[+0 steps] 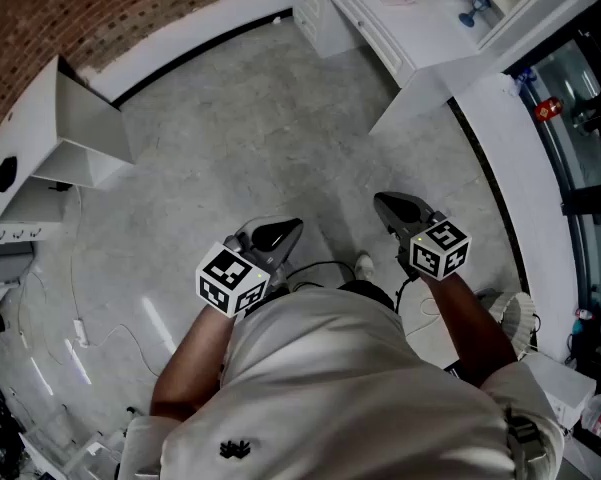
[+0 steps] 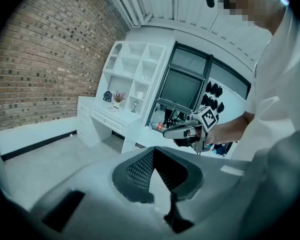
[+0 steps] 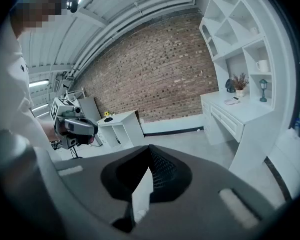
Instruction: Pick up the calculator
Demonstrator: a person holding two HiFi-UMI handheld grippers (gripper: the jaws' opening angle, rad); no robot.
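Approach not yet begun; both grippers empty, far from the desk.

The calculator [image 3: 232, 100] is, at a guess, the small flat thing lying on top of the white desk [image 3: 242, 116], under its shelves; it is too small to be sure. Well apart from that desk, over the grey floor [image 1: 250, 128], the person holds the left gripper [image 1: 288, 228] and right gripper [image 1: 386, 204] side by side near the body, each with its jaws closed together on nothing. The next move likely calls for walking up to the desk, parting one gripper's jaws and coming in low, since the thing lies flat.
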